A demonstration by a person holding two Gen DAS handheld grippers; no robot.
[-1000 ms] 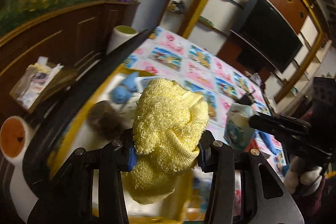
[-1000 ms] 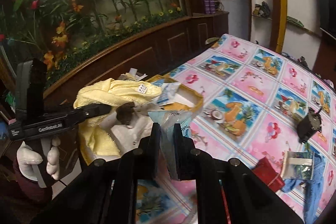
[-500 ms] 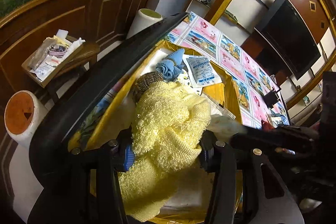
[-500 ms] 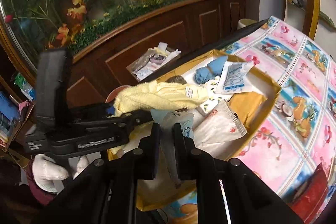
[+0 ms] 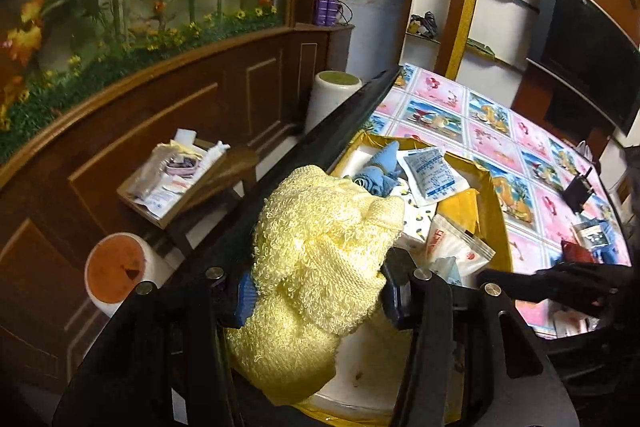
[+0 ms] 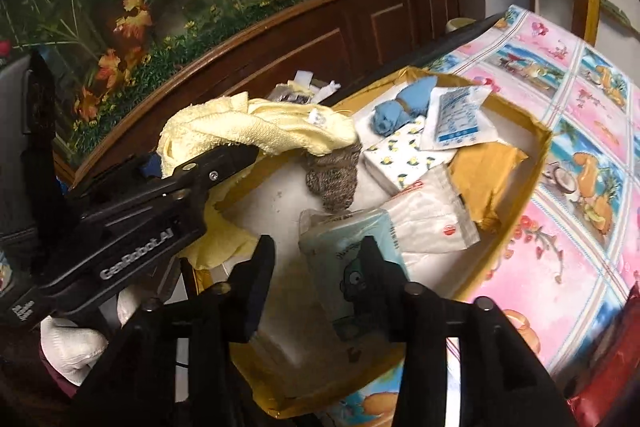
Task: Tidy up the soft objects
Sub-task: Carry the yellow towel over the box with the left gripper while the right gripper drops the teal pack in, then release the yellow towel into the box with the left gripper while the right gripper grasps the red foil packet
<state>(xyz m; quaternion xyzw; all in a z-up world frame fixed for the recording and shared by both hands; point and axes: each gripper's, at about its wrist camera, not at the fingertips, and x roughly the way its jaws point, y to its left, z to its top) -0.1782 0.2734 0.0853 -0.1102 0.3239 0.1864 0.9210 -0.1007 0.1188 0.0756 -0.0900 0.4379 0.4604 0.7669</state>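
My left gripper (image 5: 316, 295) is shut on a fluffy yellow towel (image 5: 320, 251) and holds it over the near left corner of a yellow box (image 5: 494, 203); the towel also shows in the right wrist view (image 6: 256, 131). My right gripper (image 6: 316, 259) is open over the box (image 6: 536, 163). A pale blue tissue pack (image 6: 352, 263) lies between its fingers, resting in the box. Inside the box lie a blue rolled cloth (image 6: 400, 107), a grey knitted piece (image 6: 334, 181), a lemon-print pack (image 6: 404, 157) and white packets (image 6: 456, 119).
The box stands on a pink and blue picture tablecloth (image 6: 580, 131) by the table's left edge. A low stool with papers (image 5: 176, 179) and white rolls (image 5: 116, 269) stand on the floor beside a wooden cabinet. A red packet (image 5: 576, 257) lies on the table.
My right gripper has opened and let the tissue pack down into the box. My left gripper with the towel has swung over the box's near left corner.
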